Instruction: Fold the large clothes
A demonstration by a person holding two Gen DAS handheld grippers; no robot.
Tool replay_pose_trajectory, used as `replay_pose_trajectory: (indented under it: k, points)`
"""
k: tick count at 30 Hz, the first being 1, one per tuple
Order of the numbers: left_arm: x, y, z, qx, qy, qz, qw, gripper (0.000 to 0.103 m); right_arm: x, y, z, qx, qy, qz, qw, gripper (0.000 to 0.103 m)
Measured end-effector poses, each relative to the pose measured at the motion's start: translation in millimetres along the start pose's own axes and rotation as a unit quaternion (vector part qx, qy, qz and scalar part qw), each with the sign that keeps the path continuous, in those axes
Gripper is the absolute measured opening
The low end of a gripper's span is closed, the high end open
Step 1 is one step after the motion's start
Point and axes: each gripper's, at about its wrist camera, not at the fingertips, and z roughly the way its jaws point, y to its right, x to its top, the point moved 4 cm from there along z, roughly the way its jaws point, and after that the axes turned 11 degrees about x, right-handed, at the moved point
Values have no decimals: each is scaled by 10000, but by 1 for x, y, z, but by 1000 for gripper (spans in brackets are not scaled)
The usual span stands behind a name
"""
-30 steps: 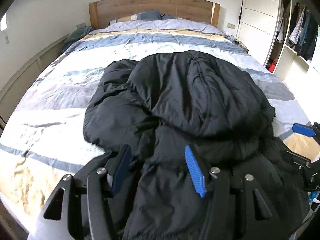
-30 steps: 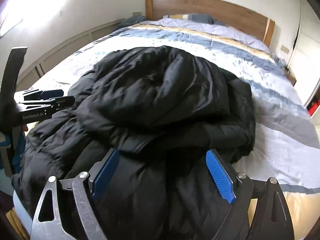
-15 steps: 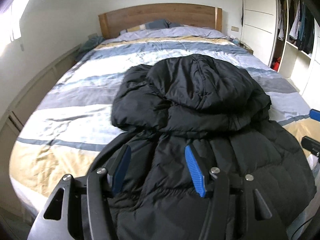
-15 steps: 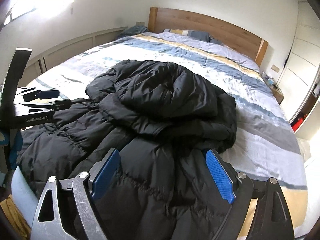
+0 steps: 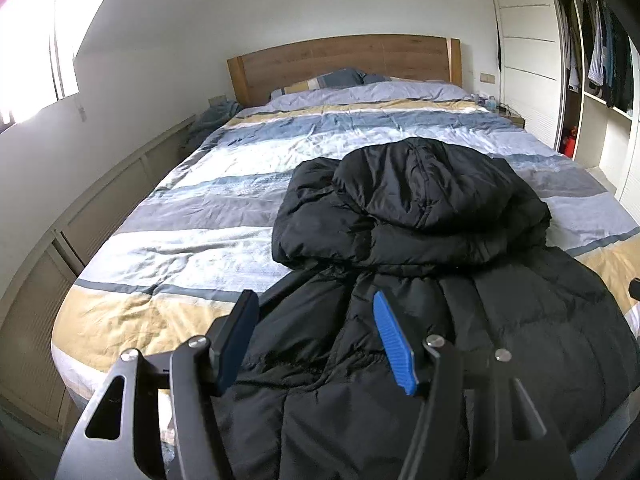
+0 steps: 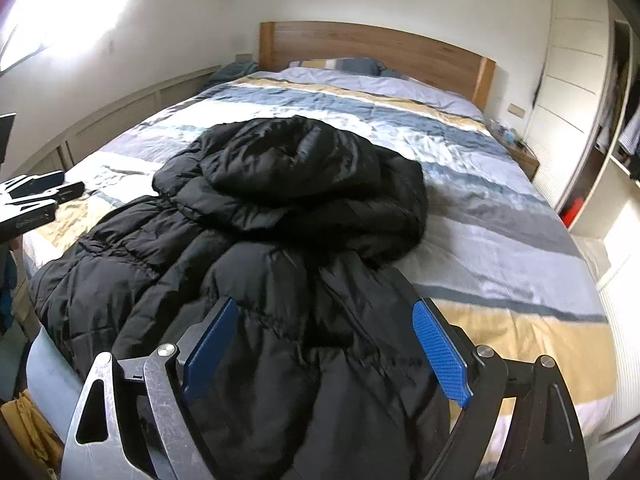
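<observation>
Left wrist view: we look along the left gripper, whose blue-padded fingers stand spread apart with nothing between them, above the near portion of a black puffer jacket. The jacket lies on a bed with a striped cover, toward the foot and right of centre. Its hood and upper part sit doubled over the shoulders as a rounded mound, while the quilted body spreads toward us and hangs past the foot edge. A wooden headboard closes the far end, and an open wardrobe with hanging clothes stands at the right.

Right wrist view: the right gripper likewise shows its fingers parted and empty, held above the jacket's lower body. The left gripper appears at the left margin, clear of the cloth.

Progress, as we judge it: only the top of the garment appears turned in. The long lower body is unfolded and drapes off the bed, and whether the sleeves are tucked beneath the mound cannot be told. We judge that what remains is to bring the lower body up over the mound and square the bundle. The slick, lofty fabric will likely spring open, so we expect it to need a deep grasp and pressing down.
</observation>
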Motion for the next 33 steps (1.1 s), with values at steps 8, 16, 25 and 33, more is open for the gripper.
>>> replay_pose_trajectory:
  k: [8, 16, 25, 33]
  points:
    - [-7, -20, -6, 189, 55, -172, 9997, 58, -33, 34, -15, -239, -49, 467, 9986, 93]
    - [-14, -39, 1, 356, -59, -317, 9988, 58, -63, 74, -26, -498, -85, 1017, 9935, 97]
    - [-23, -59, 15, 470, -254, -499, 9973, 59, -84, 108, -39, -663, -30, 1519, 9862, 100]
    - [-50, -114, 46, 164, -889, -906, 9918, 60, -110, 126, -39, -523, -197, 1905, 9801, 103]
